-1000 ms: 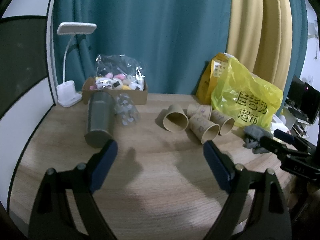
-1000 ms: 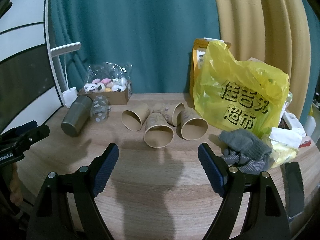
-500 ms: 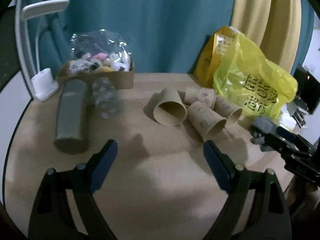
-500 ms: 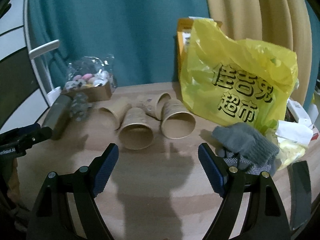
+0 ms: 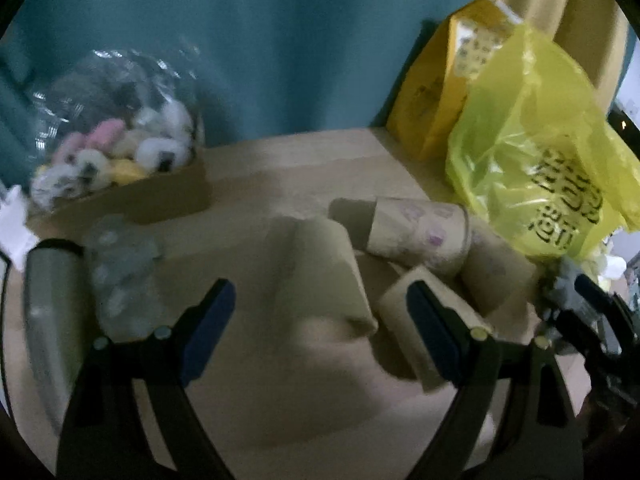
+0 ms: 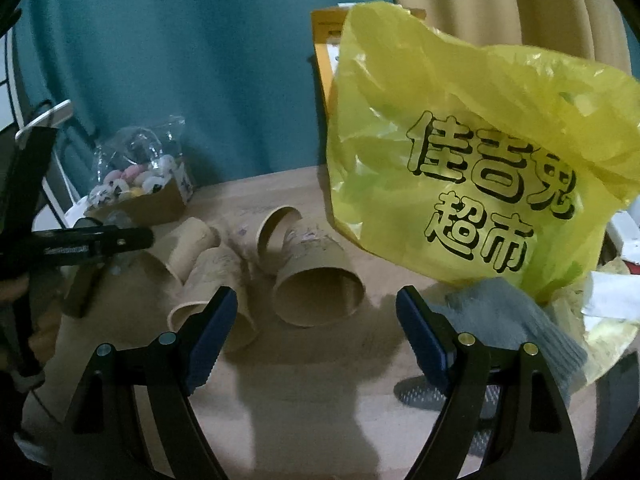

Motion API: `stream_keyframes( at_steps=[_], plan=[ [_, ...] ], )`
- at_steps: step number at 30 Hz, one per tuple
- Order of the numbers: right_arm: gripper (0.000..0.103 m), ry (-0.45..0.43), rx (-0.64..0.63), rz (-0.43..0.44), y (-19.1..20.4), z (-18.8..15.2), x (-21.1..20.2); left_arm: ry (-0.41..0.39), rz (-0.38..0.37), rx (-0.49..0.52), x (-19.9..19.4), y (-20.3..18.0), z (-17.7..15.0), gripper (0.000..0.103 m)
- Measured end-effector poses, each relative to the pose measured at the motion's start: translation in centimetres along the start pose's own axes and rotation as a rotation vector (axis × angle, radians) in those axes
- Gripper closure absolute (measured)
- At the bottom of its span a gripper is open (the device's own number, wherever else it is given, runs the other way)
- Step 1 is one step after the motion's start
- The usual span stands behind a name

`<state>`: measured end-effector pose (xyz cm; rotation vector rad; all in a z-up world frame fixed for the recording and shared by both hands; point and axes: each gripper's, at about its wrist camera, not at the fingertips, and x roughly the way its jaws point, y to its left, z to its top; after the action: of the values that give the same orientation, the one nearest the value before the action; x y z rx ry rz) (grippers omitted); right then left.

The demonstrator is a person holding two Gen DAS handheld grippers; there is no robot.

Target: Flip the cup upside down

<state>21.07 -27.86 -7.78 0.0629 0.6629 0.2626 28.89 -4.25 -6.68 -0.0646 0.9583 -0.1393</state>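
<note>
Several brown paper cups lie on their sides in a cluster on the wooden table. In the left wrist view my left gripper (image 5: 320, 320) is open with one paper cup (image 5: 320, 276) lying between and just beyond its fingers; another cup (image 5: 416, 236) lies behind it. In the right wrist view my right gripper (image 6: 316, 320) is open in front of a cup (image 6: 320, 288) whose mouth faces me; another cup (image 6: 216, 292) lies by the left finger. The left gripper (image 6: 92, 244) shows at the left.
A yellow plastic bag (image 6: 472, 184) stands at the right, with an orange box (image 5: 440, 88) behind it. Grey gloves (image 6: 504, 316) lie near the right finger. A metal tumbler (image 5: 44, 320), a clear wrapped item (image 5: 120, 272) and a cardboard box of sweets (image 5: 120, 172) sit at the left.
Both grippers have moved forward and closer to the cups. The left one now has a cup between its open fingers. Jaws stay open.
</note>
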Motion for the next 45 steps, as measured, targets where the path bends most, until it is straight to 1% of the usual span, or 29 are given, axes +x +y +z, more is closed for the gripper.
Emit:
stream_keyframes(
  at_steps=[1,4,8,10,12,13,17,22,26,30,32,37,40,45],
  plan=[
    [0.019,0.001,0.004,0.0,-0.3,0.1,0.3,0.018,-0.006,-0.009,0.9,0.2,0.5,0.014],
    [0.019,0.002,0.017,-0.001,-1.0,0.3,1.0,0.059,0.026,0.0,2.8,0.4,1.4,0.014],
    [0.019,-0.002,0.036,-0.003,-1.6,0.5,1.6,0.155,0.041,0.01,5.5,0.9,1.9,0.014],
    [0.019,-0.003,0.043,0.0,-1.8,0.5,1.8,0.196,0.035,0.008,6.5,1.3,2.0,0.015],
    [0.019,-0.002,0.043,0.004,-1.8,0.5,2.0,0.217,0.017,0.002,7.0,1.6,1.8,0.025],
    [0.019,-0.001,0.043,0.004,-1.8,0.5,2.0,0.229,0.011,0.002,7.1,1.7,1.7,0.037],
    [0.019,0.0,0.043,0.007,-1.5,0.3,1.9,0.224,-0.006,-0.001,6.7,1.6,1.4,0.038],
    [0.019,-0.016,0.03,0.01,-0.4,0.2,0.7,0.202,-0.032,-0.015,4.2,1.7,0.2,0.039],
    [0.019,-0.029,0.016,0.017,0.9,-0.2,-1.0,0.187,-0.063,-0.036,1.1,1.8,-1.9,0.038],
    [0.019,-0.032,0.0,0.03,2.3,-1.4,-2.9,0.173,-0.102,-0.066,-2.6,1.6,-4.9,0.038],
    [0.019,-0.027,-0.004,0.037,2.9,-2.1,-3.7,0.162,-0.112,-0.08,-3.7,1.5,-6.2,0.038],
    [0.019,-0.003,-0.009,0.059,3.9,-4.3,-5.4,0.152,-0.147,-0.146,-6.8,1.1,-11.0,0.038],
    [0.019,0.012,-0.02,0.074,4.3,-5.8,-6.3,0.151,-0.163,-0.181,-7.4,0.5,-13.0,0.038],
    [0.019,0.044,-0.044,0.095,4.4,-7.7,-7.2,0.159,-0.181,-0.207,-7.9,-1.2,-15.9,0.038]
  ],
)
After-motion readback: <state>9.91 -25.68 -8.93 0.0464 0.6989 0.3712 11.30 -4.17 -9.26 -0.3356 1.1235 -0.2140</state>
